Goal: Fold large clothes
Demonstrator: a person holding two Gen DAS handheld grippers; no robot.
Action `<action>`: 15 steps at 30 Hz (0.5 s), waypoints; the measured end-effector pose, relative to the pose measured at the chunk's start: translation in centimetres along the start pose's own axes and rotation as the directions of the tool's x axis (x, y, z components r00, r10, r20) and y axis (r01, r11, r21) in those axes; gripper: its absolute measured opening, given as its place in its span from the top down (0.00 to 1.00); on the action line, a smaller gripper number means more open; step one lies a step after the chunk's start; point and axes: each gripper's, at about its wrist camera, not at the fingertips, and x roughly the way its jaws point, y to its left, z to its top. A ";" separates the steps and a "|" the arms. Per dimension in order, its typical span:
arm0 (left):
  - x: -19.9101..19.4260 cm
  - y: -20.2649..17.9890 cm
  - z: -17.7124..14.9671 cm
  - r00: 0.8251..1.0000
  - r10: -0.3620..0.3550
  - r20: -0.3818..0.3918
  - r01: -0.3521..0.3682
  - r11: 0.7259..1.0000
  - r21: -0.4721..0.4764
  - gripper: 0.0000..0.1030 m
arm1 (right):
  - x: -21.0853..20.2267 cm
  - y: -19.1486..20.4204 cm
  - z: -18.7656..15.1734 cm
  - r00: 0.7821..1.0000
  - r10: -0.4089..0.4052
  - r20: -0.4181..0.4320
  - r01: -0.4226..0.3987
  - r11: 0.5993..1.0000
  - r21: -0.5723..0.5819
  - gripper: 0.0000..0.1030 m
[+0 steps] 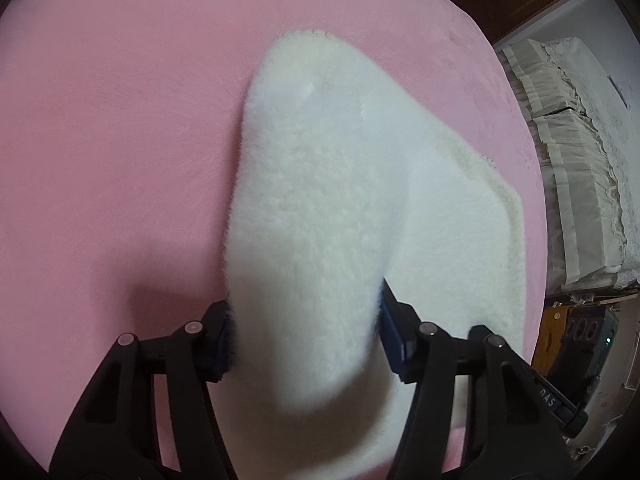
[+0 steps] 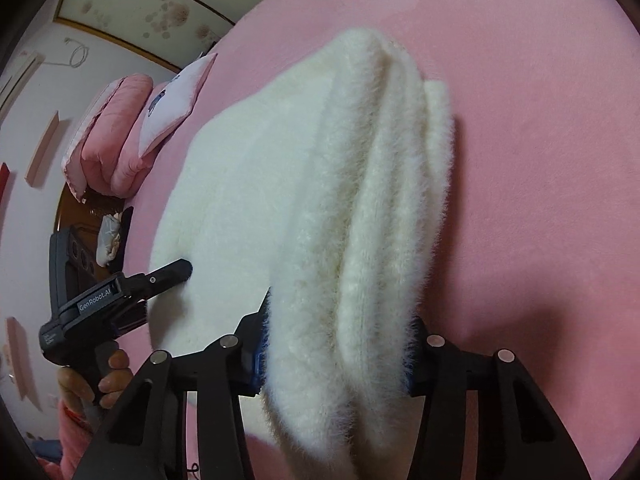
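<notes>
The white fleece garment [image 2: 280, 184] is being held over the pink bed [image 2: 540, 120], one edge being clenched by the right gripper [image 2: 336, 356] at six o'clock, the other by the left gripper [image 1: 306, 336], so a fold can be carried across.

Fluffy, long-piled white garment [image 2: 320, 208] on matt, seemingly velvety pink bedcover [image 2: 540, 160].
</notes>
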 end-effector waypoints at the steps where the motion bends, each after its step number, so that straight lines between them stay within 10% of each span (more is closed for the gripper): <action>1: -1.0 0.3 -0.7 1.000 -0.002 -0.005 0.002 1.000 -0.011 0.47 | -0.7 0.7 -0.6 1.000 -0.009 0.013 0.009 1.000 -0.012 0.55; 15: -19.0 8.6 -13.3 0.998 -0.038 -0.043 0.030 0.985 -0.172 0.50 | -7.4 15.0 -9.1 0.990 -0.119 -0.078 0.109 0.986 -0.127 0.58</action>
